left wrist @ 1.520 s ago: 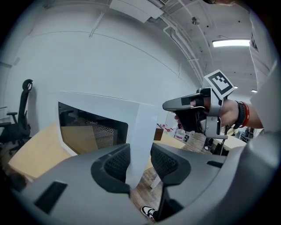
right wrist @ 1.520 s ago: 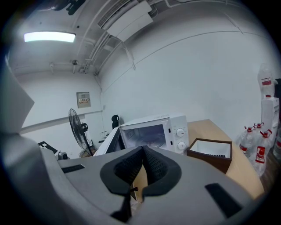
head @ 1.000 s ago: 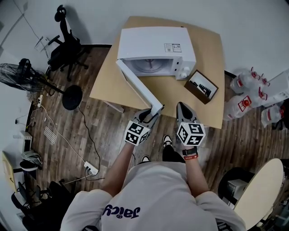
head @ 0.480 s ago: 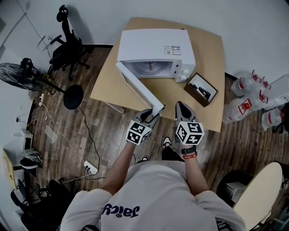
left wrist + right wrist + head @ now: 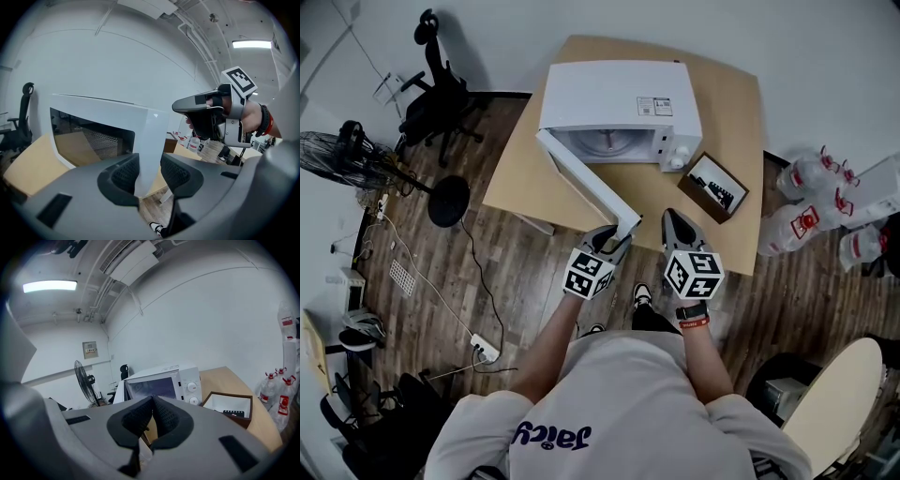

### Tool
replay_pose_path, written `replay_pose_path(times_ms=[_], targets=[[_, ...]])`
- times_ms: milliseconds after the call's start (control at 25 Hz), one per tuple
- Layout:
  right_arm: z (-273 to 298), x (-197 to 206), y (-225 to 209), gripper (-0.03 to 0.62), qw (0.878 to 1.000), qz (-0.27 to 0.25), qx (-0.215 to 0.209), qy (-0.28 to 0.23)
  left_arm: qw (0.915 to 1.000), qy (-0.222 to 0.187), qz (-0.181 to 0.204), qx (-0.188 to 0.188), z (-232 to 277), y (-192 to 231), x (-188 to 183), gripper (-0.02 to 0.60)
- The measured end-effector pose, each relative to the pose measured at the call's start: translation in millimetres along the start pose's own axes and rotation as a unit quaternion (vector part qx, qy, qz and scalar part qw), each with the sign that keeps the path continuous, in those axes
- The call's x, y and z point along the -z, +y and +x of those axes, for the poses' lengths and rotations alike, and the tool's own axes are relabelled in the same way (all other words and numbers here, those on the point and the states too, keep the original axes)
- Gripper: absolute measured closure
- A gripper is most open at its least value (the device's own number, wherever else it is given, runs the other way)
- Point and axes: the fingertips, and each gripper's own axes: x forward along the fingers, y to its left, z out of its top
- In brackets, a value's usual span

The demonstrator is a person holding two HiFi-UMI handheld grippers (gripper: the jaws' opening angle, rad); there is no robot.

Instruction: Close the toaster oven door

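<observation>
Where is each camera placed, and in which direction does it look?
Head view: on the person's head, looking steeply down at the oven on the table; both arms, left gripper and right gripper show.
Left gripper view: on the left gripper, looking along its jaws, shut on the door; the right gripper shows.
Right gripper view: on the right gripper, jaws together, facing the oven front.
All share the oven.

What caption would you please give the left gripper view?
Open oven door edge clamped in the left gripper, right gripper alongside.
</observation>
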Motion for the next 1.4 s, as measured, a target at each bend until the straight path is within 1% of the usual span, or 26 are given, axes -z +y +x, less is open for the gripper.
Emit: replay_pose_path(times_ms=[520,920,1400], targets=[[6.9,-10.4,-10.1,0.594,1.0,0.005,-0.003,-0.001,1.0,0.001,0.0,0.007,21.4,-1.2,-11.3,0.431],[9.6,-17.0,-28.4,0.594,1.0,0.008,0.006,-0.005,1.0,0.005,0.001,-0.002,37.8,-0.9,-18.9,0.436],[13.7,-22.8,-39.3,0.594,1.0,0.008,0.005,-0.006,0.9999,0.004,-0.003,-0.009,51.1,0.1,-26.1,0.437]])
